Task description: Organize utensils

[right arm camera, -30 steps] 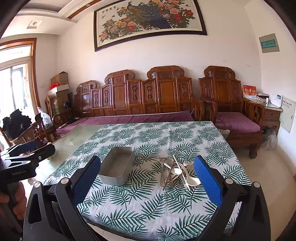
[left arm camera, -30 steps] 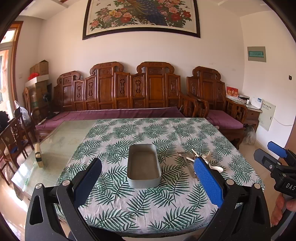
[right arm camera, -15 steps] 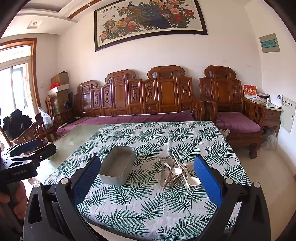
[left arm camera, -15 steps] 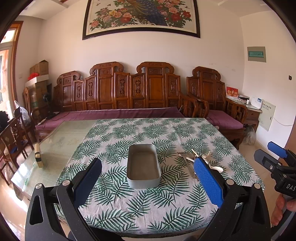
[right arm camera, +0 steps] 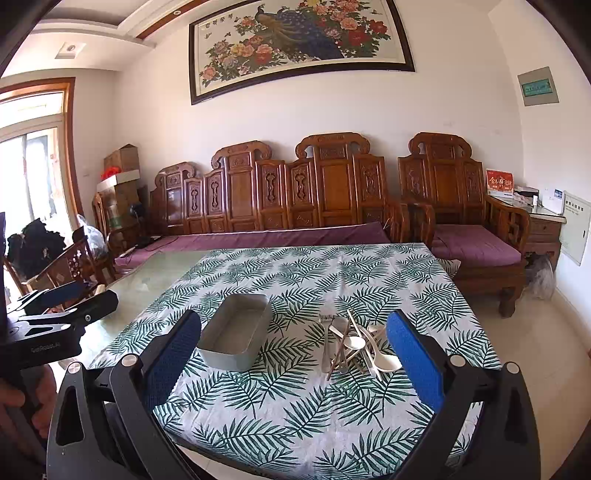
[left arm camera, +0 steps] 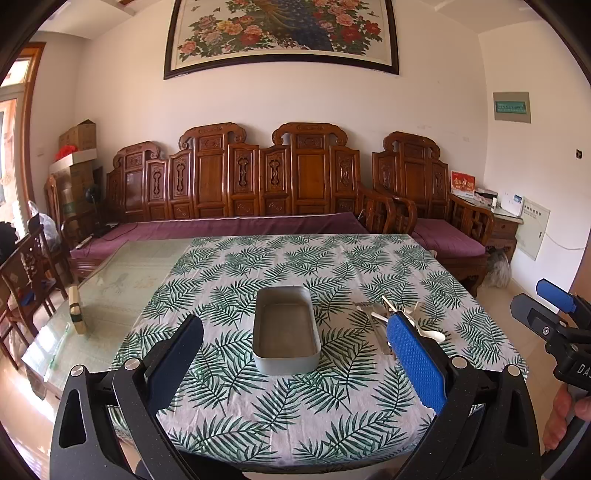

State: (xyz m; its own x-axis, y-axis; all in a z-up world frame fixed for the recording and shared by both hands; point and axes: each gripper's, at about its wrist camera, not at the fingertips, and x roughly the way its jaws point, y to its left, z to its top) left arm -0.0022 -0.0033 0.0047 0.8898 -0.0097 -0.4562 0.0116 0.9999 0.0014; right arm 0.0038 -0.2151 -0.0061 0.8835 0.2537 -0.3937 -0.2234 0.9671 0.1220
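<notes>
Right, both tools hang wide apart, nothing gripped. Over on the left gripper (left arm camera: 293, 360), the 2 blue-padded fingers (left arm camera: 415, 363) are spread above the near edge of the table, and the grey tray (left arm camera: 286, 334) sits framed in the gap between them, well clear of either pad. Same story on the right gripper (right arm camera: 291, 360): its fingers (right arm camera: 413, 360) are splayed, released, holding air, hovering short of the near table edge.

Now to the goods. That tray, a rounded rectangular tin, stands bare inside on the leaf-print tablecloth (left arm camera: 332, 266), roughly mid-table. Just to its right, apart from it, lies the utensil pile (right arm camera: 352, 345): white spoons, a metal fork and spoon, and wooden chopsticks crossed over one another in a loose heap. From the left wrist view the right pad hides part of that heap.

Further out, the cloth covers only part of a glass-topped table (left arm camera: 122, 280); a small wooden block (left arm camera: 77, 309) stands on the bare glass at far left. Behind, a carved wooden bench (left arm camera: 258, 181) with purple cushions runs along the wall beneath a framed peacock painting (left arm camera: 280, 33). A hand (left arm camera: 565, 417) grips the right tool's handle at the edge of the left view.
</notes>
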